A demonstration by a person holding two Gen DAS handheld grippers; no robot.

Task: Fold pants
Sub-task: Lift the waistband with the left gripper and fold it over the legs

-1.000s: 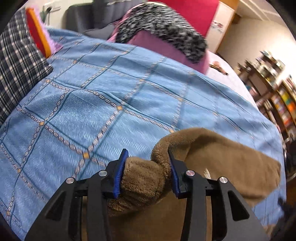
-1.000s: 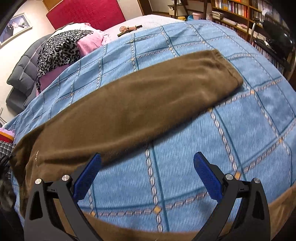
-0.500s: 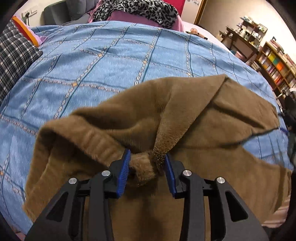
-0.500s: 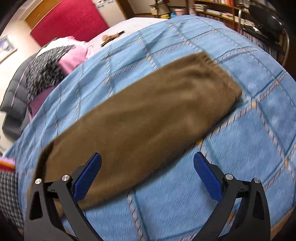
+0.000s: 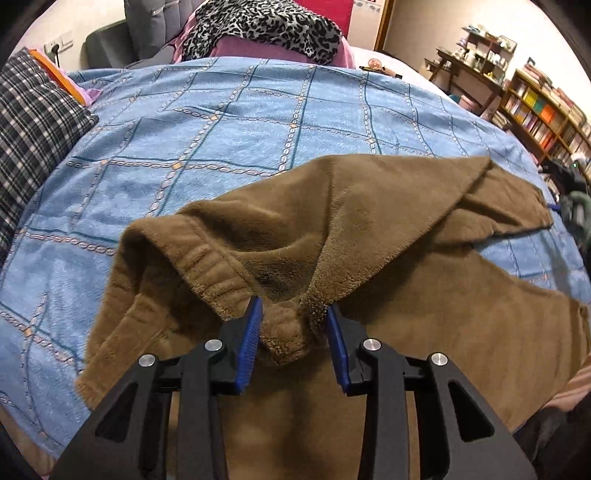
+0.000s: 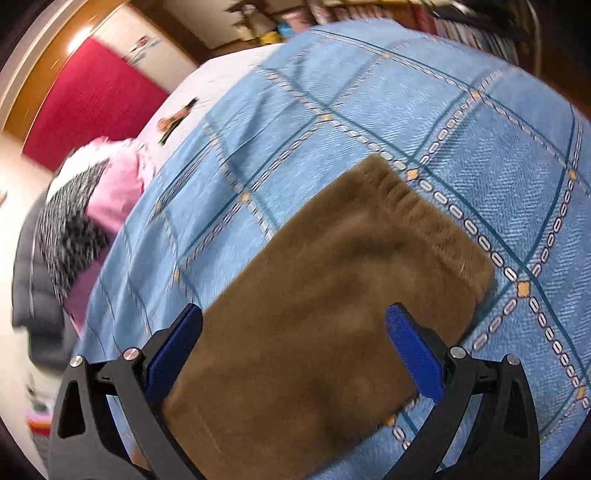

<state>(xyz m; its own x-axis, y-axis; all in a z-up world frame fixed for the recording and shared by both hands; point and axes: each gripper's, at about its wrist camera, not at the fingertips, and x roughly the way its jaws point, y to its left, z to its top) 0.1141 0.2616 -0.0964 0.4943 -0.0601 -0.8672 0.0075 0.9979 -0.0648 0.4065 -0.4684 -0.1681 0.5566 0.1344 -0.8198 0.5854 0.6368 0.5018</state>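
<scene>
At the far left of the left wrist view lies one plaid pillow [image 5: 33,122], with one orange-edged cushion [image 5: 55,72] behind it. One blue checked bedspread [image 5: 221,122] covers the bed and carries one pair of brown fleece pants [image 5: 388,229]. The left gripper [image 5: 293,332] pinches a bunched wad of the pants' fabric between its two blue pads, right beside the ribbed elastic waistband [image 5: 210,266], which stands lifted and folded over to the gripper's left. The rest of the pants spreads to the right, one layer doubled over another with a leg end reaching toward the bed's right edge. Beyond, one leopard-print garment [image 5: 266,26] tops a pink heap, and bookshelves [image 5: 539,110] line the right wall.

In the right wrist view, motion-blurred, the same heap sits at left. The right gripper [image 6: 295,347] hovers with its two fingers spread wide, one on each side of a single pant leg, whose gathered cuff [image 6: 432,221] lies flat on the bedspread [image 6: 369,92].
</scene>
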